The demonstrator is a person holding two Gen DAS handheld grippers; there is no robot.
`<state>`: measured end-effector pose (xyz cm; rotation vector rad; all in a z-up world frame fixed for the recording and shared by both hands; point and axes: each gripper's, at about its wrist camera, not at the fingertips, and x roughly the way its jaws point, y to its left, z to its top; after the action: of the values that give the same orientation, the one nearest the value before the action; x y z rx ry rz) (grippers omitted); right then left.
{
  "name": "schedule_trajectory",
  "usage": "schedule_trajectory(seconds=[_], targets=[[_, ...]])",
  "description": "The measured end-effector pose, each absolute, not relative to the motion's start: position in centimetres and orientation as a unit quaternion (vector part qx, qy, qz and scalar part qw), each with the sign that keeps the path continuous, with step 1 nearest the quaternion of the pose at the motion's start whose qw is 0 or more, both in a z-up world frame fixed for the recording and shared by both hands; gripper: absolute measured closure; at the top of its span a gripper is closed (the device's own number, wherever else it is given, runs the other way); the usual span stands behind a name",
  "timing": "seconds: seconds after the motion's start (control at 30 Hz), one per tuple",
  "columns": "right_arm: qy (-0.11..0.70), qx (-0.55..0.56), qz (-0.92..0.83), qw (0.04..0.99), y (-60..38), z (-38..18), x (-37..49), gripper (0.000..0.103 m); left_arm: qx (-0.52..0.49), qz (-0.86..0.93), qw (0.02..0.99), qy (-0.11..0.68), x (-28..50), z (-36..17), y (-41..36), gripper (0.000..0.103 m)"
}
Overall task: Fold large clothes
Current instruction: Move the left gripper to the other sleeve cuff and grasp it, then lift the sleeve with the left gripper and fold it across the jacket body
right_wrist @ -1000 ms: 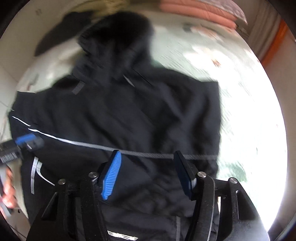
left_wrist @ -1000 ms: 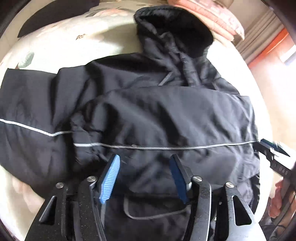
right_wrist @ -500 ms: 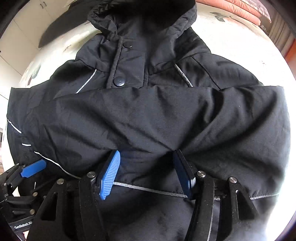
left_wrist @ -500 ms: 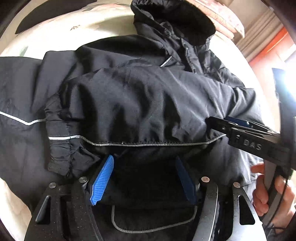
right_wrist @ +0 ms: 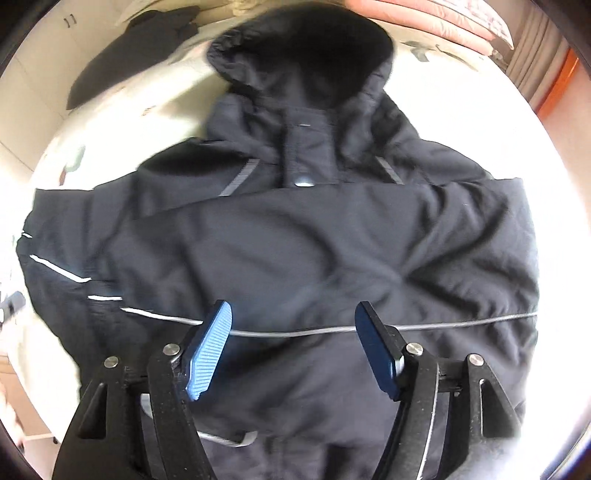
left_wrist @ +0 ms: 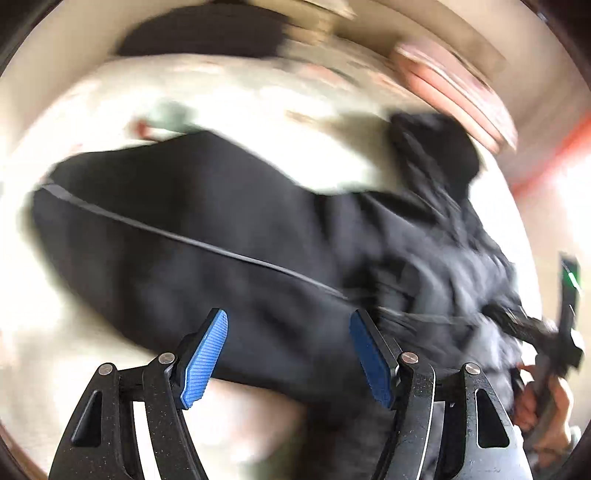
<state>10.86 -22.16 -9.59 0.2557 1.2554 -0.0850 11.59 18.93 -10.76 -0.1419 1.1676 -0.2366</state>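
Note:
A black hooded jacket point(right_wrist: 314, 251) with thin grey reflective stripes lies front up on a pale floral bed point(right_wrist: 498, 122). One sleeve is folded across its chest; the other sleeve point(left_wrist: 166, 236) stretches out flat to the left. My right gripper point(right_wrist: 291, 347) is open and empty, hovering over the folded sleeve's stripe. My left gripper point(left_wrist: 288, 354) is open and empty above the outstretched sleeve; its view is motion-blurred. The right gripper also shows at the left wrist view's right edge point(left_wrist: 535, 328), held by a hand.
Folded pink bedding point(right_wrist: 436, 22) lies beyond the hood at the bed's far side. A dark garment point(right_wrist: 122, 48) lies at the far left. An orange strip point(right_wrist: 554, 85) and curtain stand at the right.
My left gripper has swung left, away from the folded sleeve, and now looks over the outstretched sleeve. My right gripper has pulled back and risen a little; both stay open.

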Motion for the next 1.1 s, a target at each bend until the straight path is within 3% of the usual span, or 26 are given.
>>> schedule_trajectory(seconds=[0.17, 0.33, 0.53, 0.73, 0.77, 0.87, 0.9, 0.97, 1.1], targets=[[0.583, 0.109, -0.019, 0.805, -17.4, -7.9, 11.2, 0.03, -0.11, 0.014, 0.847, 0.521, 15.3, -10.0, 30.9, 0.032], [0.587, 0.089, -0.008, 0.805, -14.9, -7.9, 12.7, 0.027, -0.209, 0.079, 0.834, 0.504, 20.2, -12.6, 42.9, 0.032], [0.6, 0.088, -0.007, 0.795, -13.1, -9.2, 14.2, 0.027, -0.273, 0.041, 0.8, 0.533, 24.9, -17.8, 47.2, 0.032], [0.605, 0.069, -0.007, 0.793, -12.6, -9.9, 14.6, 0.027, -0.271, 0.053, 0.791, 0.546, 27.4, -20.6, 46.7, 0.032], [0.605, 0.066, -0.007, 0.793, -12.7, -9.9, 14.7, 0.027, -0.264, 0.052, 0.794, 0.545, 27.6, -20.6, 46.5, 0.034], [0.605, 0.071, -0.002, 0.793, -12.7, -9.9, 14.6, 0.027, -0.243, 0.041, 0.795, 0.554, 28.4, -20.8, 45.3, 0.074], [0.604, 0.074, 0.002, 0.793, -12.5, -9.8, 14.5, 0.027, -0.224, 0.05, 0.801, 0.553, 28.5, -20.5, 44.7, 0.08], [0.602, 0.076, 0.012, 0.795, -11.9, -9.5, 14.6, 0.027, -0.211, 0.051, 0.811, 0.544, 28.1, -19.8, 44.1, 0.085], [0.583, 0.08, 0.053, 0.807, -9.1, -7.3, 15.1, 0.027, -0.21, 0.07, 0.834, 0.506, 25.1, -16.3, 44.4, 0.086]])
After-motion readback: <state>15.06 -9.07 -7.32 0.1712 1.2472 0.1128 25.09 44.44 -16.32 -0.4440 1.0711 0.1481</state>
